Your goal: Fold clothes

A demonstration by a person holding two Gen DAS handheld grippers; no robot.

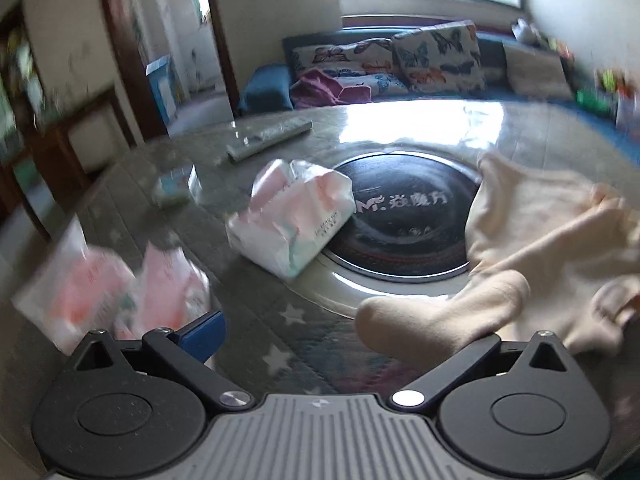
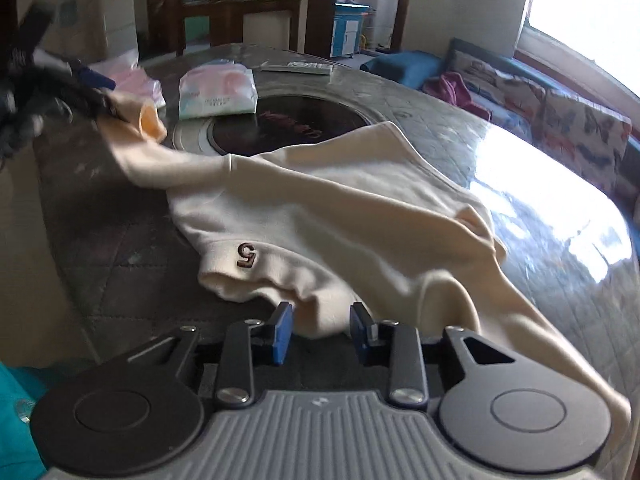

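Observation:
A cream sweatshirt (image 2: pixel 320 208) with a small brown "5" patch lies crumpled on the grey star-patterned table (image 2: pixel 120 248). In the right wrist view my right gripper (image 2: pixel 321 332) sits at its near hem. The blue pads (image 2: pixel 282 330) stand a little apart, a fold of cloth just reaches between their tips, and nothing is pinched. My left gripper (image 1: pixel 352 336) is wide open. One sleeve's cuff (image 1: pixel 404 320) lies across and hides its right finger, while its left pad (image 1: pixel 206 332) is bare. The right wrist view shows that gripper (image 2: pixel 80 92) blurred at the sleeve's end.
A pastel tissue pack (image 1: pixel 292 220) rests at the rim of a black round inset (image 1: pixel 404 220) in the table. Pink plastic bags (image 1: pixel 100 292) lie at the left, a silvery flat object (image 1: pixel 268 136) further back. Beyond the table stands a sofa with butterfly cushions (image 1: pixel 436 56).

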